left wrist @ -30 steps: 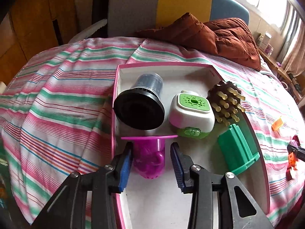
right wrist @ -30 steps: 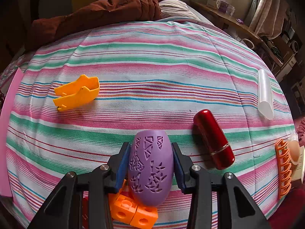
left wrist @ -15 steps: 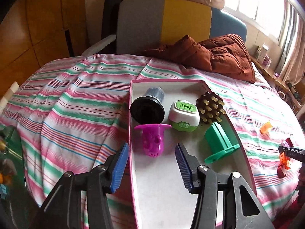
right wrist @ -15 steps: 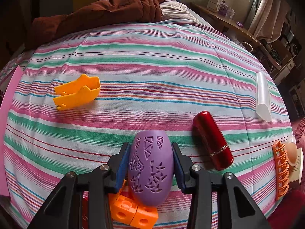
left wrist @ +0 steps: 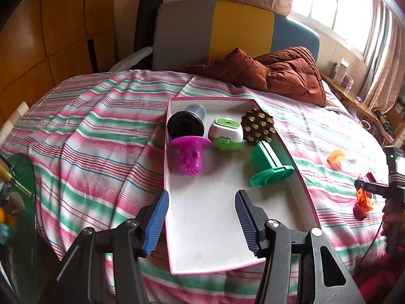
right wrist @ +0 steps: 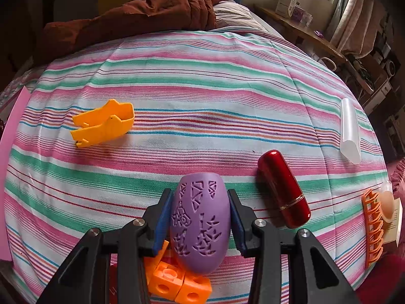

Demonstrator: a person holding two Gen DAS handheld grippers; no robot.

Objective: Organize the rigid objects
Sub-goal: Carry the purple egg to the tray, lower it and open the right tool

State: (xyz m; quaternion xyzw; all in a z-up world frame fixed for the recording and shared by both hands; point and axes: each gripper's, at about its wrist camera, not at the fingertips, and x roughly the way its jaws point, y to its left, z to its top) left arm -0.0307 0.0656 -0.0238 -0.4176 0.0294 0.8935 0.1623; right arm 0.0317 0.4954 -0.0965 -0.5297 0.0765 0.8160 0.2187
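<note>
The left gripper point(left wrist: 201, 202) was held with fingers wide apart over the near end of the pink-rimmed tray point(left wrist: 301, 185) on the striped bed, where a magenta strainer point(left wrist: 189, 153) was seen lying by a black cup point(left wrist: 186, 126). Further right, the purple egg-shaped thing point(right wrist: 200, 225) was clamped in the right gripper point(right wrist: 200, 219), just above the orange blocks point(right wrist: 177, 282), with a red tube point(right wrist: 283, 188) lying beside it.

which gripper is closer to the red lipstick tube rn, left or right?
Right. The right gripper, shut on the purple egg-shaped piece, sits just left of the red lipstick tube. The left gripper is open over the pink-rimmed tray, well away.
</note>
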